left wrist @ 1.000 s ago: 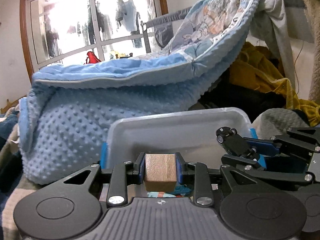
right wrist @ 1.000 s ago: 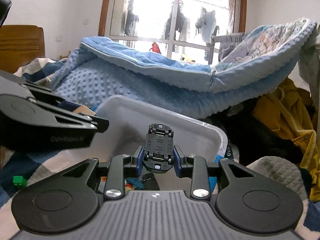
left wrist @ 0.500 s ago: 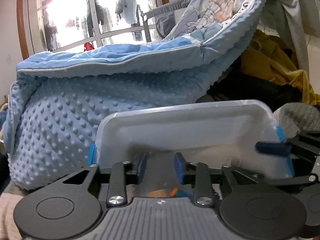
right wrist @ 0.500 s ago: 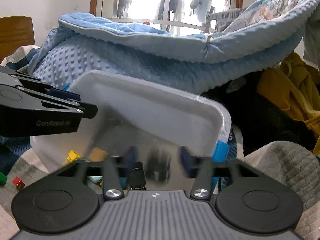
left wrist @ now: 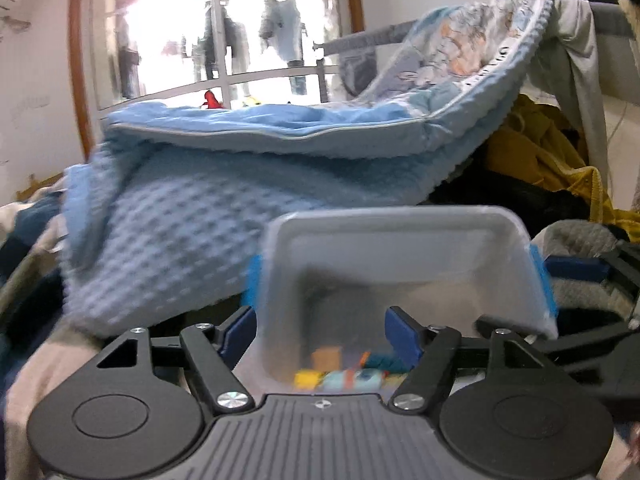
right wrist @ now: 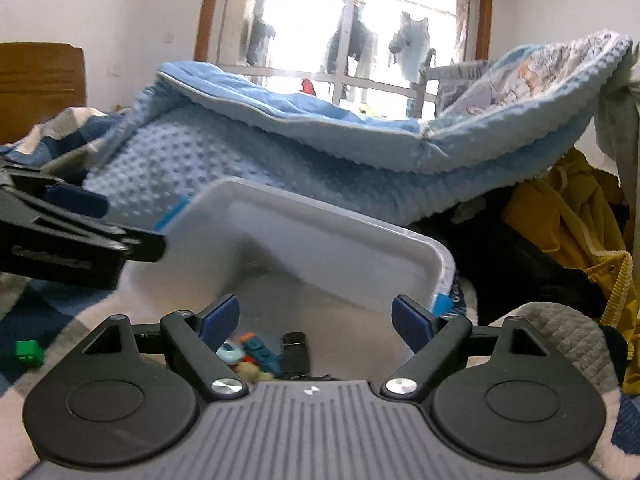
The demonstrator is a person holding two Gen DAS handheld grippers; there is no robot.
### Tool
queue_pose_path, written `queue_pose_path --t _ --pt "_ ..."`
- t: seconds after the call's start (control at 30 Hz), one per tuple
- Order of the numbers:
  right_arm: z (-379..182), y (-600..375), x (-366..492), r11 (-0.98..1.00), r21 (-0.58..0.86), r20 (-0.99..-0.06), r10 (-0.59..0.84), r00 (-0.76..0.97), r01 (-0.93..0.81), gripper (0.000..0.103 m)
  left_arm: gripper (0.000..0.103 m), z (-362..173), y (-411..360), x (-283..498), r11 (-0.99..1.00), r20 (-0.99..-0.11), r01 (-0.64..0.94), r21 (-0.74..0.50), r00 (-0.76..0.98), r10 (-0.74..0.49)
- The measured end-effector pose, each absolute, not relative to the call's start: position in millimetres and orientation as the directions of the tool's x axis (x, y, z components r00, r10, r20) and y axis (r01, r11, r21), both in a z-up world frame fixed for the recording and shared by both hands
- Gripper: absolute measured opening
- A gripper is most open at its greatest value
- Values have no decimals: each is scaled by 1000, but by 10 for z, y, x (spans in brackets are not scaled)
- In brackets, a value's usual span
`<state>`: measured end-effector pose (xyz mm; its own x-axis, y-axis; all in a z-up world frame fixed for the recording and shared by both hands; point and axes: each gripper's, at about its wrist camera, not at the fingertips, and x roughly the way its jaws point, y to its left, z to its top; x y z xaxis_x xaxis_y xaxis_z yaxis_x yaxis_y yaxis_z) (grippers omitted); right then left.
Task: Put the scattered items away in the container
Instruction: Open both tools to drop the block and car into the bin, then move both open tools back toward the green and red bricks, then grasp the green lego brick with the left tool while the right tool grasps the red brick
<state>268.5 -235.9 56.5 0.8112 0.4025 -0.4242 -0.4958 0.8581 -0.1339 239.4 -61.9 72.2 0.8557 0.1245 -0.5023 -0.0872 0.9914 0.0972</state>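
A clear plastic container (left wrist: 400, 240) with blue clips sits on the bed; it also shows in the right wrist view (right wrist: 320, 236). Small toys lie inside: a wooden block (left wrist: 326, 358), a black toy car (right wrist: 295, 354), a teal ring (right wrist: 231, 350) and other coloured pieces. My left gripper (left wrist: 320, 334) is open and empty over the container's near edge. My right gripper (right wrist: 316, 320) is open and empty over the container. A green block (right wrist: 28, 354) lies on the bedding to the left, outside the container.
A light blue dotted blanket (right wrist: 280, 152) is heaped behind the container. Yellow (right wrist: 576, 220) and dark clothes pile at the right. A grey knit fabric (right wrist: 560, 336) lies at the right front. A window (left wrist: 224, 40) is at the back.
Both grippers opened. The left let go of the wooden block and the right let go of the black toy car; both now lie in the container. Both jaws stand wider than half a second ago.
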Motion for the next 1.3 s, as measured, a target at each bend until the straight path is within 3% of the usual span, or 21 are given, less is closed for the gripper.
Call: queue_pose_path --t 0.2,0.5,1.0,1.1,1.13,1.3 --pt "556 -2180 2251 817 -121 -413 475 777 -564 87 77 370 -125 1760 976 -560 -173 128 800 216" --pt "123 -1687 1942 723 -111 -513 546 662 -682 83 77 -348 544 1255 946 -665 -317 75 691 284" --pt "-311 -1144 1926 662 -94 -579 571 582 -743 79 73 -808 836 1692 981 -723 -130 142 664 192" --pt "-401 -997 2013 639 -79 -585 592 555 -765 77 53 -847 818 1714 986 -725 -82 144 669 162" --pt "-432 -946 2041 631 -70 -588 599 543 -772 76 38 -856 823 1715 988 -730 -76 133 667 149" --pt "-582 -652 2164 580 -23 -623 628 466 -814 57 38 -864 800 1681 988 -728 -84 130 668 152"
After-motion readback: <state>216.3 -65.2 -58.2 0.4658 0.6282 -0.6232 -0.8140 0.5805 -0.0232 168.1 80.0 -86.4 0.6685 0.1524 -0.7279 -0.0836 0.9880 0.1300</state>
